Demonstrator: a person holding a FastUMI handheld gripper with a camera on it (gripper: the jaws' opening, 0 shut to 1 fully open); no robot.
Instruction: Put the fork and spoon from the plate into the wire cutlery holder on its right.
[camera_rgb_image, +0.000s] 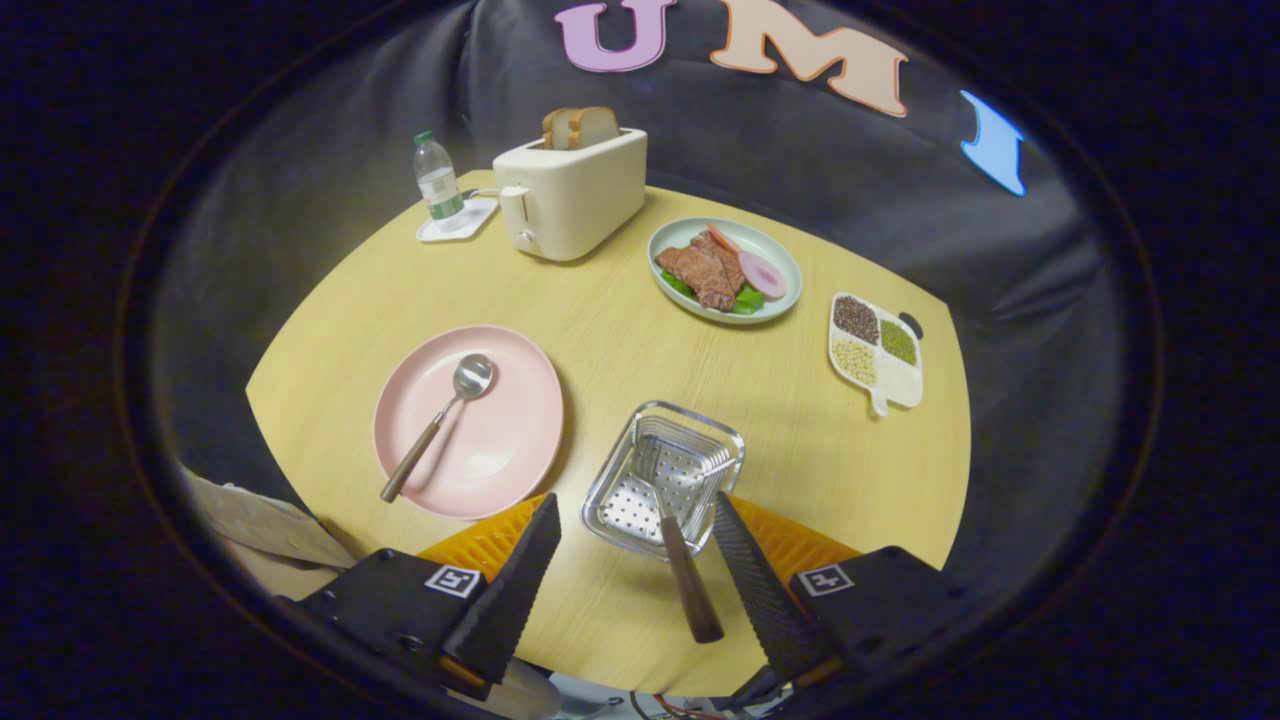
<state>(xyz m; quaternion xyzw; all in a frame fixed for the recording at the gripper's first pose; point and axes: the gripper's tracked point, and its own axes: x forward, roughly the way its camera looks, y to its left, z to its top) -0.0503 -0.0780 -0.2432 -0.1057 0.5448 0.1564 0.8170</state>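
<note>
My jaws (632, 535) stand open, holding nothing; the two fingers are spread wide with bare worktop (620, 330) between them.

The fork (680, 560) already stands in the wire cutlery holder (664, 478): its head is down in the basket and its brown handle leans out over the near rim, toward me, just inside my right finger. I cannot tell whether the handle touches that finger; it looks apart from it. The holder sits just ahead of my fingertips, a little right of the gap's middle.

The spoon (436, 425) remains on the pink plate (468, 420), to the left of the holder. Its bowl lies far, near the plate's centre; its handle runs near and left, with the end overhanging the plate's near-left rim. It lies ahead of and to the left of my left finger, well apart from both fingers.

Judgement: half of the task is done; the step in hand is fetching the spoon.

How to do it well, as I judge it:
- Back off from the fork handle first, so the right finger does not knock it out.
- Swing left and turn so the fingers straddle the spoon handle across its length.
- Grip at the overhanging end, where there is room beneath it.
- Lift clear of the rim before travelling right.
- Lower the spoon bowl-first into the holder, beside the fork.
</note>
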